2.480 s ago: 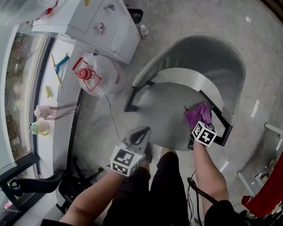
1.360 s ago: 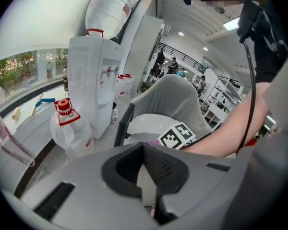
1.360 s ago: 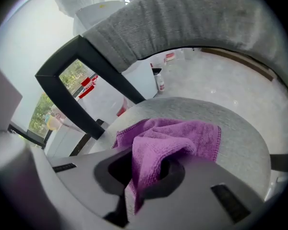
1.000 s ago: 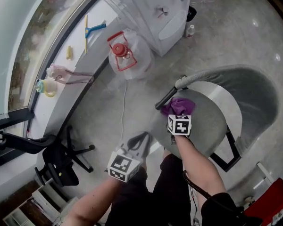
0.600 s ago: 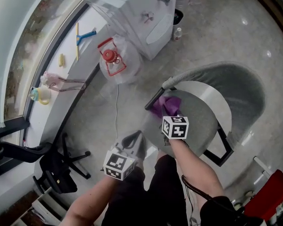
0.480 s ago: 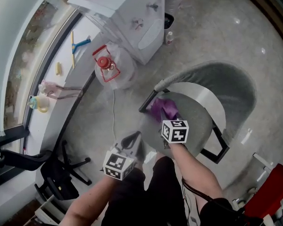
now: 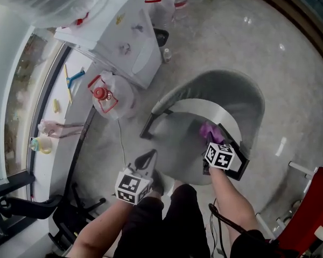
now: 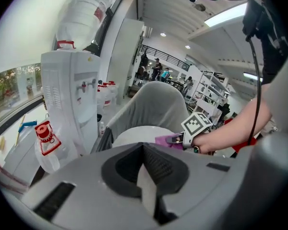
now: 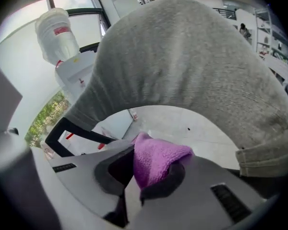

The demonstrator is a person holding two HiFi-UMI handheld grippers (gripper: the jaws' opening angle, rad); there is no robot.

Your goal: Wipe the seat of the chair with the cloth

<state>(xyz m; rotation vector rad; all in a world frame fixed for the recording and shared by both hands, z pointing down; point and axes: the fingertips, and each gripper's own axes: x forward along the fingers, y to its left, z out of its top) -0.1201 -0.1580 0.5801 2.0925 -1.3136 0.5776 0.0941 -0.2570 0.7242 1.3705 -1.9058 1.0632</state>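
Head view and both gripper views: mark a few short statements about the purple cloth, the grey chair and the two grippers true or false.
1. The right gripper is shut on the purple fleecy cloth. True.
2. In the head view the cloth is at the left edge of the round pale chair seat. False: it is at the seat's right side, by the backrest.
3. The left gripper holds a second cloth. False: its jaws are together with nothing between them.
4. The grey fabric backrest curves round the seat. True.

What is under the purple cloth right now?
The chair's pale seat; the cloth, clamped in the right hand-held gripper, hides the patch beneath it.
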